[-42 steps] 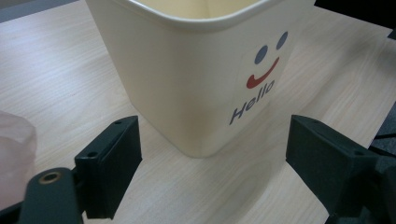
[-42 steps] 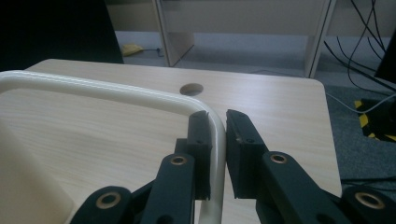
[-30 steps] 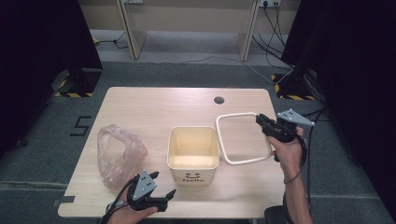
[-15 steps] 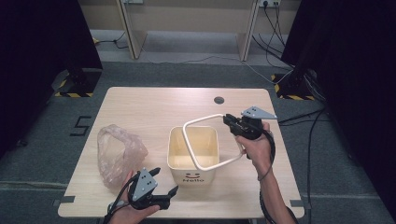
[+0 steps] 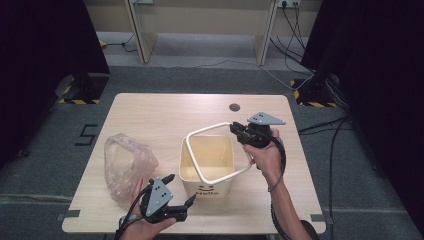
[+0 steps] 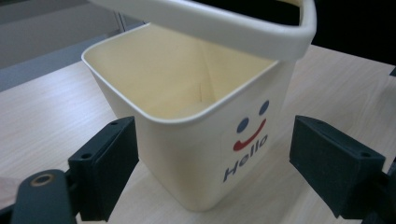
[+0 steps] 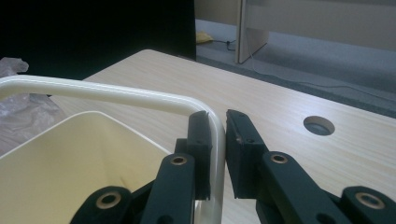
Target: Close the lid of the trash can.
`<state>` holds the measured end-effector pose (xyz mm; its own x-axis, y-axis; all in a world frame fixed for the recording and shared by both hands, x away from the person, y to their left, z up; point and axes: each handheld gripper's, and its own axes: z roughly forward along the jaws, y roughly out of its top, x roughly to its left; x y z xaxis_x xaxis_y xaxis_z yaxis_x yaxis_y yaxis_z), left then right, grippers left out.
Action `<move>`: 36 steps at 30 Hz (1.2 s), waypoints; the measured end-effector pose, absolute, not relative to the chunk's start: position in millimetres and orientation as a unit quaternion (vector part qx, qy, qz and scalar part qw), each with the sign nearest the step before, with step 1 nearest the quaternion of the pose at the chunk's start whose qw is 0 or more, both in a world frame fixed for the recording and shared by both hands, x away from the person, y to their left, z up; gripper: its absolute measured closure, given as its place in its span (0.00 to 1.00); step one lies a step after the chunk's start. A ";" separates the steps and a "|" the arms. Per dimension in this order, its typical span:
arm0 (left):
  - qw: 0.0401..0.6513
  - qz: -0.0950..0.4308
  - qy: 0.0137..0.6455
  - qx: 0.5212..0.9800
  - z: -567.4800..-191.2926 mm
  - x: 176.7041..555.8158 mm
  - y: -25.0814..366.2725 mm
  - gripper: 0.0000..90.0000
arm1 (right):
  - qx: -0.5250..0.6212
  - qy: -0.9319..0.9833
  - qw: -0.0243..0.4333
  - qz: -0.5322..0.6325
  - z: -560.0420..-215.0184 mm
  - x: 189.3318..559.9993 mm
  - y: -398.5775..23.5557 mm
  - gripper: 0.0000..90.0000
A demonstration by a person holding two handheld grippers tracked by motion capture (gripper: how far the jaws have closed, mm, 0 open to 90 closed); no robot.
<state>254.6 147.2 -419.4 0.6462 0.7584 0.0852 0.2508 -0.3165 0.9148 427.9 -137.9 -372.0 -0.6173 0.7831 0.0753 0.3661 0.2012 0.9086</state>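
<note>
A cream bin (image 5: pixel 206 186) with a smiley face and "Hello" on its front stands in the middle of the table. My right gripper (image 5: pixel 235 128) is shut on a corner of a white square ring (image 5: pixel 194 161). The ring hangs tilted over the bin's mouth. In the right gripper view the pads (image 7: pixel 201 140) clamp the ring (image 7: pixel 93 91) above the bin (image 7: pixel 70 158). My left gripper (image 5: pixel 182 188) is open near the front edge, just left of the bin's front. In the left gripper view its jaws stand wide on either side of the bin (image 6: pixel 201 140), under the ring (image 6: pixel 210 23).
A crumpled clear plastic bag (image 5: pixel 125 162) lies left of the bin. A round cable hole (image 5: pixel 234 107) sits near the table's far edge. The light wood table (image 5: pixel 165 115) has bare surface behind the bin. Dark curtains and floor cables surround it.
My right gripper has carried the white ring leftward from the table right of the bin to a tilted position over the bin's mouth. The left gripper has stayed in place, open.
</note>
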 end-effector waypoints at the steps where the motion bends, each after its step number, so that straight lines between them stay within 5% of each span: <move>1: 0.486 0.263 0.327 0.766 -417.3 255.3 146.5 0.17 | 0.384 0.747 0.209 0.501 -371.7 428.0 -136.4 0.89; 36: 0.487 0.282 0.315 0.764 -418.4 265.0 127.9 0.14 | 0.385 0.767 0.206 0.470 -387.7 422.8 -110.3 0.89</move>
